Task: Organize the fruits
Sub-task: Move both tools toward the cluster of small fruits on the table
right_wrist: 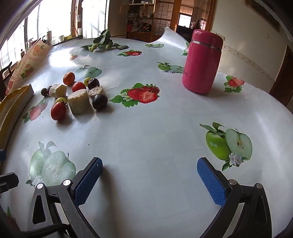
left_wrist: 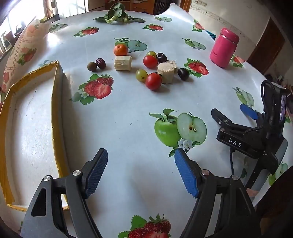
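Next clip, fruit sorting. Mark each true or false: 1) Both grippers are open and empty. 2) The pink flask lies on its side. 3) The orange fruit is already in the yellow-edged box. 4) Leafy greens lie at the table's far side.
1) True: the left gripper and right gripper hold nothing.
2) False: the pink flask stands upright.
3) False: the orange fruit sits on the table, outside the yellow-edged box.
4) True: the leafy greens lie there.
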A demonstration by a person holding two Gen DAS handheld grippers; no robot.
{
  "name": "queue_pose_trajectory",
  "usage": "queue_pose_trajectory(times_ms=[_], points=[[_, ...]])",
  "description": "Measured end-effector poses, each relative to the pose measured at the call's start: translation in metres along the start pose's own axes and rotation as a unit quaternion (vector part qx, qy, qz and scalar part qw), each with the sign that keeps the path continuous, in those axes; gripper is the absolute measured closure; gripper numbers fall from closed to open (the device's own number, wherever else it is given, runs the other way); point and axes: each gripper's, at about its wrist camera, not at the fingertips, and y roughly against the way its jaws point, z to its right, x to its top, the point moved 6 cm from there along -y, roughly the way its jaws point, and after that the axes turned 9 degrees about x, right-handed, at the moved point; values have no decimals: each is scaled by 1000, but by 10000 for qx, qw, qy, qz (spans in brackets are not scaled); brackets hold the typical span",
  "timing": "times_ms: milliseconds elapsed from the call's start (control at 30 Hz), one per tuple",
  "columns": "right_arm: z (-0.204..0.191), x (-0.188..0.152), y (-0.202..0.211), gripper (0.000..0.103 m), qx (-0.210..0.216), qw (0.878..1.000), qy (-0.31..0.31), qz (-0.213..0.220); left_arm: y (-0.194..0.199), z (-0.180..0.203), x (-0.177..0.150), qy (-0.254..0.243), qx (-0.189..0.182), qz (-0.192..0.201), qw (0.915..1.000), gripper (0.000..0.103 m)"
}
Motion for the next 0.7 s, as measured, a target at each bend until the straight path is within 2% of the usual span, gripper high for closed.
queue_pose_trajectory(times_ms=[200, 433, 500, 533, 567, 600, 667, 700], points=[[0, 0, 0, 0, -3, 10000, 3, 1, 2, -16, -4, 478, 139, -159, 9986, 28], [-2, 1, 0, 0, -69, 10000, -13, 7, 17, -20, -9, 614, 512, -215, 9966, 28], [-8, 3, -1, 0, 183, 9993, 122, -290, 22, -20, -10, 665, 561, -201, 9960, 28], [-10, 5, 0, 0, 156, 9985, 130, -513, 25, -20, -9, 688, 576, -183, 9958, 28], [-9, 7, 3, 1, 175, 9983, -18, -548, 26, -19, -9, 715, 581, -167, 9956, 28], [-9, 11, 11, 1, 436, 9978, -307, -383, 27, -19, -8, 746, 592, -154, 9953, 28], [-7, 17, 29, 0, 1122, 9882, -1041, 40, 30, -16, -5, 786, 637, -123, 9948, 28], [-11, 20, 34, 0, 1422, 9824, -1210, 66, 31, -15, -4, 806, 657, -97, 9945, 28]])
